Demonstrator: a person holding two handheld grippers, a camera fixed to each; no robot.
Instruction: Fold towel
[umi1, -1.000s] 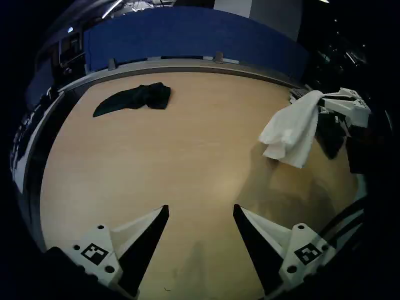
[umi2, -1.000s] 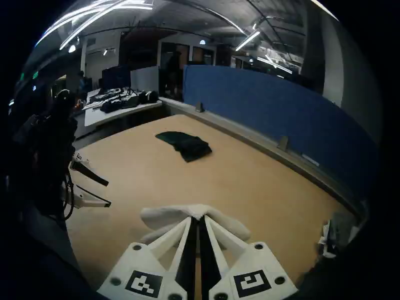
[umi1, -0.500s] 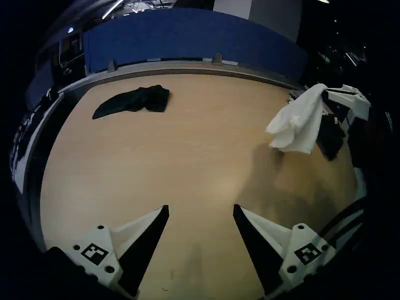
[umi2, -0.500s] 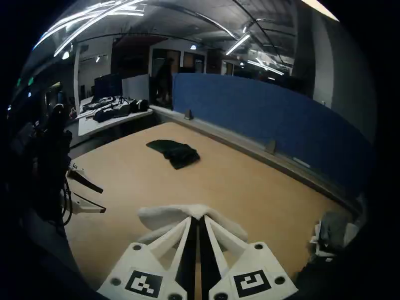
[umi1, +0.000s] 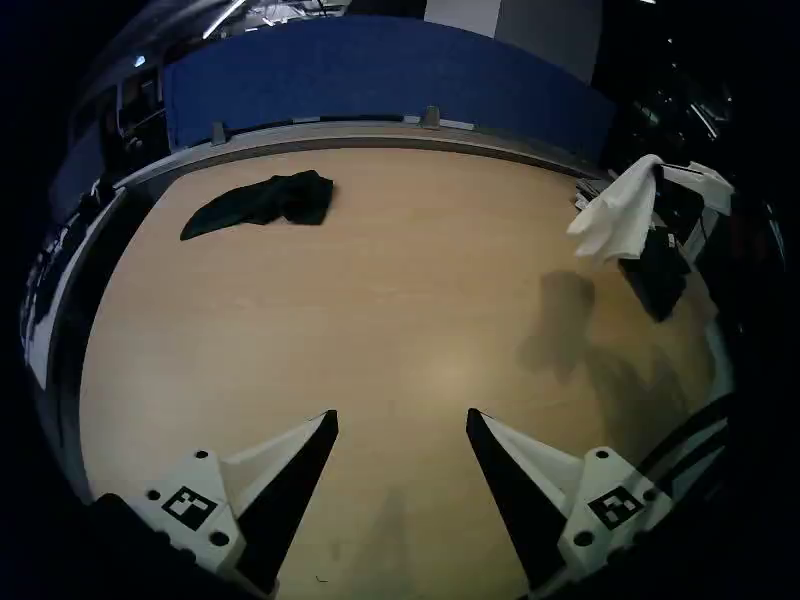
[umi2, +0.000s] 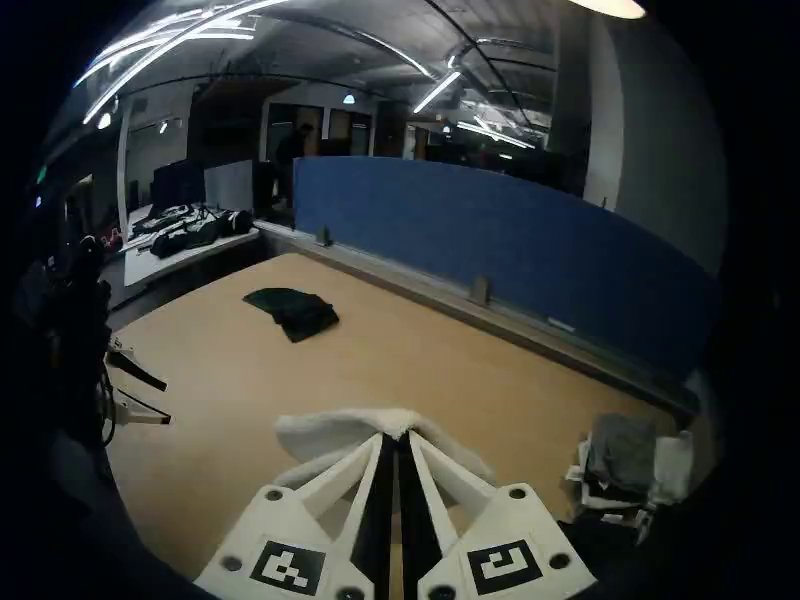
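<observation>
The right hand-held gripper (umi2: 398, 438) pinches a white towel (umi2: 325, 428) above the table (umi2: 430, 350).

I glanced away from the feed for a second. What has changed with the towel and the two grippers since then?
The right gripper, staying shut on the white towel, carried it up and farther right in the left gripper view; it now hangs clear above the table. The left gripper stayed open and in place; the dark cloth did not move.
</observation>
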